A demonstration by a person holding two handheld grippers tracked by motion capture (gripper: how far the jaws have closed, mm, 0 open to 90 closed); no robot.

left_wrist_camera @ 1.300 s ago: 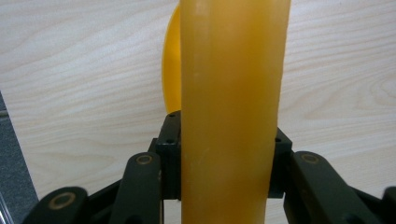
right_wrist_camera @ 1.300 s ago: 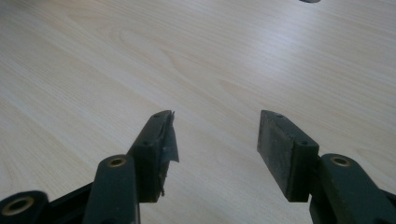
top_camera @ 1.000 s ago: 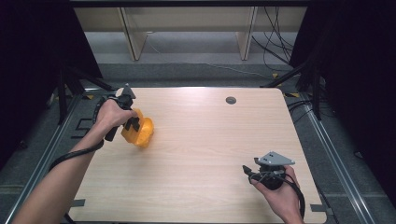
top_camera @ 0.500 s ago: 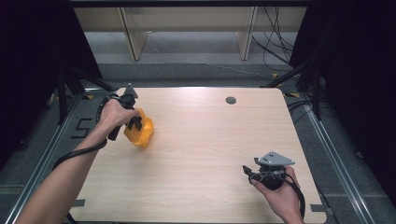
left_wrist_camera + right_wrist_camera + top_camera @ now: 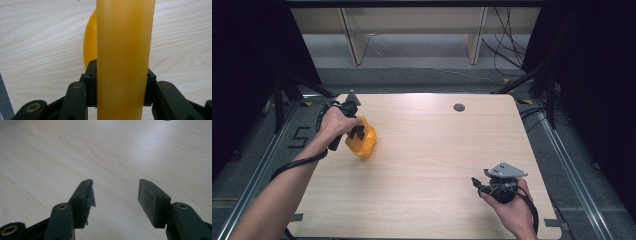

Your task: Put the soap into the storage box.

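Note:
An orange-yellow plastic object (image 5: 364, 142) rests at the left side of the wooden table (image 5: 437, 145). My left gripper (image 5: 357, 131) is shut on it from above. In the left gripper view a broad upright band of that object (image 5: 123, 45) is pressed between the black pads (image 5: 90, 82), with a rounded part of it behind. My right gripper (image 5: 476, 184) rests low at the table's front right, held in a hand. Its jaws stand open in the right gripper view, with nothing between them but bare wood (image 5: 115, 187).
A dark round grommet (image 5: 459, 107) is set into the table near its far edge. Beyond the table stand pale furniture legs (image 5: 353, 40) and loose cables (image 5: 507, 45). Metal rails (image 5: 572, 170) run along both sides of the table.

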